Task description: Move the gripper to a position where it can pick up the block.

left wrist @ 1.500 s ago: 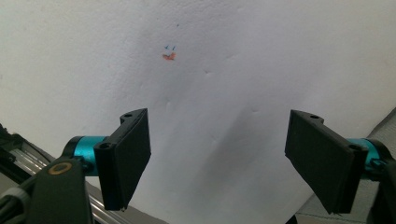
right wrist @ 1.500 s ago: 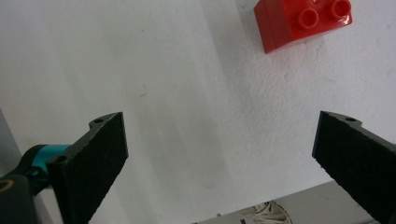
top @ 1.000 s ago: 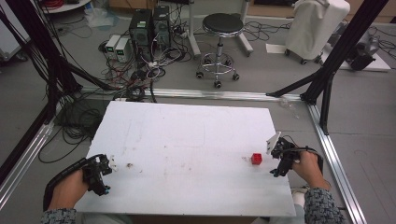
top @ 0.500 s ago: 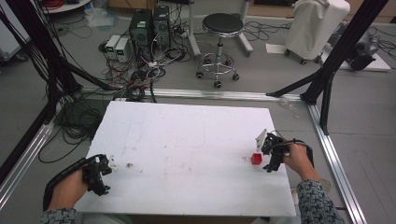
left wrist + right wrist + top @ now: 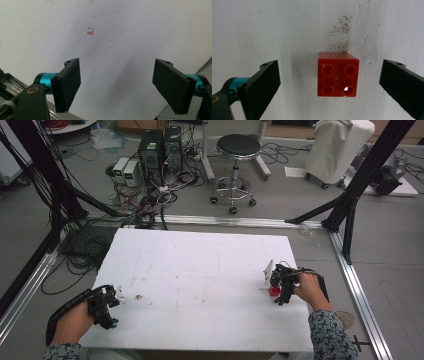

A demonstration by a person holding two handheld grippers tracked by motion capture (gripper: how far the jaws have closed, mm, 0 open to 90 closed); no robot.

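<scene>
Straddling a red brick (image 5: 337,74) bearing no legible writing, right tongs (image 5: 332,82) agape

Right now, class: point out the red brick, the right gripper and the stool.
red brick (image 5: 337,74), right gripper view, on its studded top face.
right gripper (image 5: 278,288), high view, midway between its fingertips.
stool (image 5: 239,143), high view, on its round black seat.
</scene>
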